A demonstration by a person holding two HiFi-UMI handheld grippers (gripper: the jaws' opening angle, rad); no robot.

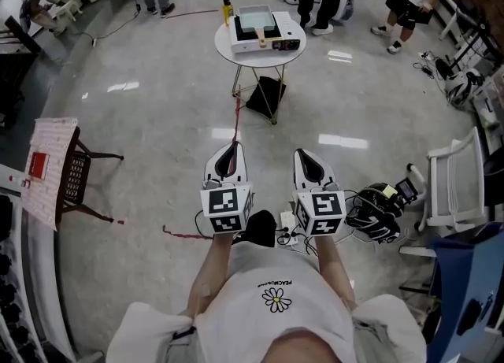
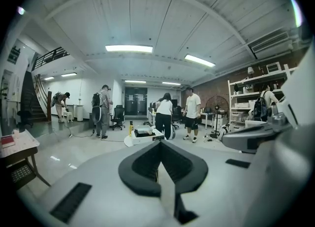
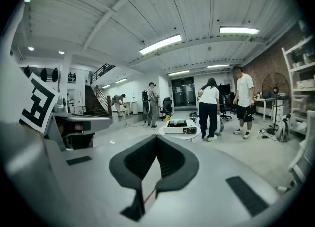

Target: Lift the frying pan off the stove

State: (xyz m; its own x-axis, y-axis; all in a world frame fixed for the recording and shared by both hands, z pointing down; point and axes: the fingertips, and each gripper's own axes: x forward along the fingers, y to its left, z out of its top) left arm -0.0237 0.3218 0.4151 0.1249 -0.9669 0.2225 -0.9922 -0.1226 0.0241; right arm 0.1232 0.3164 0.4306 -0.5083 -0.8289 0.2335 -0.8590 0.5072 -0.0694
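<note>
Head view: my left tongs [image 1: 230, 147] and right tongs [image 1: 305, 155] are both pressed together, empty. Well ahead of them, the frying pan [image 1: 257, 17] sits on the stove [image 1: 288, 41] on a round table [image 1: 224, 45]. I judge approach comes next: step closer, spread one pair.

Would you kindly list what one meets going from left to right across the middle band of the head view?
Patterned cloth → left gripper → right gripper → black gear on the floor → white frame.
</note>
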